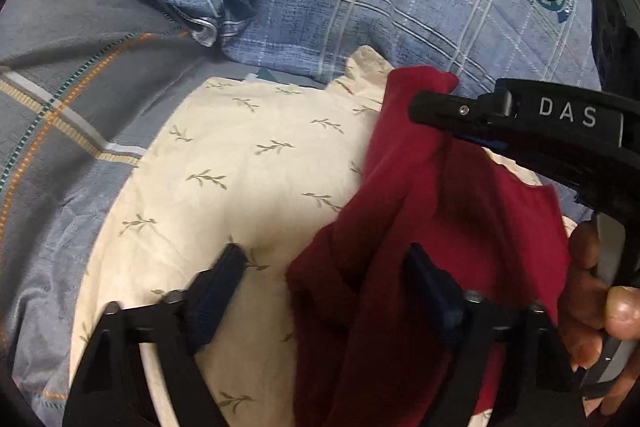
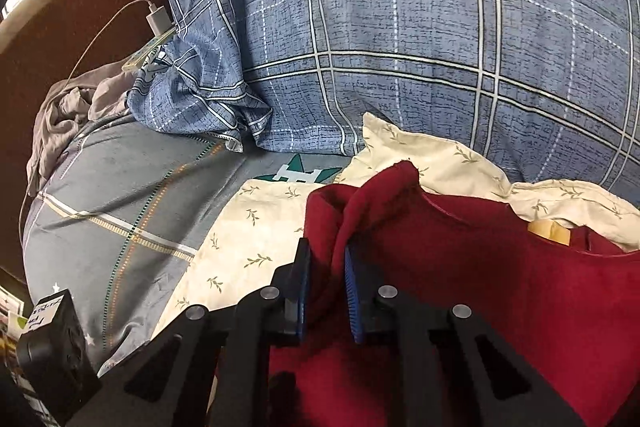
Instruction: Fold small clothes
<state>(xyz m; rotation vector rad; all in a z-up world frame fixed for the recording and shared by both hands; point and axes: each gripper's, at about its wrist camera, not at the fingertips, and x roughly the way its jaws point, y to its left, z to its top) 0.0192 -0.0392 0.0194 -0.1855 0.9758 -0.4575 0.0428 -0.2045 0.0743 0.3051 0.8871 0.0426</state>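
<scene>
Red garment (image 2: 460,267) pinched in right hand-held gripper (image 2: 326,291), over cream pillow (image 2: 240,247).

Garment (image 2: 480,267) on pillow (image 1: 240,167), quilt (image 2: 400,47) behind, sheet (image 2: 120,187) to the left, charger (image 2: 158,19) farther back.

Bed (image 2: 120,195), cream cloth (image 1: 240,167), probably pillow (image 2: 400,47)
</scene>
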